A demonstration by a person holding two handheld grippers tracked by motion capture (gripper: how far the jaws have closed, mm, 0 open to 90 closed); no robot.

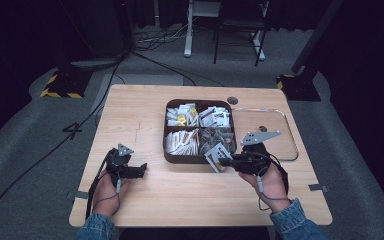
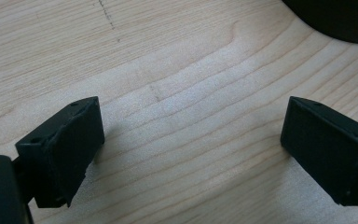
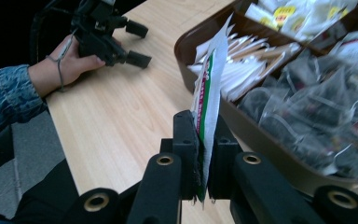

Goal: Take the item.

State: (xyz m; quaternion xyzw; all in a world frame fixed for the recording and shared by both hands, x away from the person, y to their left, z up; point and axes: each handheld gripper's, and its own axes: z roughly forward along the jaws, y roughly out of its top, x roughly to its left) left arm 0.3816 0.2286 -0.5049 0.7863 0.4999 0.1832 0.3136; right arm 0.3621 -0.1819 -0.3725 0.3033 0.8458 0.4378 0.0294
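Sachet [image 3: 208, 100] first: a flat white packet with a green and red stripe, pinched upright between the jaws of the right gripper [image 3: 204, 154], which are closed tight on its lower edge. From above, the same packet [image 1: 217, 156] sits at the near edge of the brown tray [image 1: 200, 159], just over its near-right compartment. I'd judge it has been lifted out of the tray and is on its way somewhere, though where it is meant to land I can't tell.

One packet is in hand. The tray has four compartments, all well filled: white and yellow packets far left, white ones with red print far right, pale slim sticks near left, and dark clear-wrapped bags near right. They are too many and too heaped to count. To the right of the tray, touching or just beside it, lies one clear lid [image 1: 285, 142], flat on the table [image 1: 140, 120].

The left gripper [image 1: 139, 169] rests on the wood at the near left, well apart from the tray, its jaws spread wide with only bare tabletop between them. There are two grippers and two hands, one of each busy. Most of the sorting or unpacking, whichever it is, looks to be ahead.
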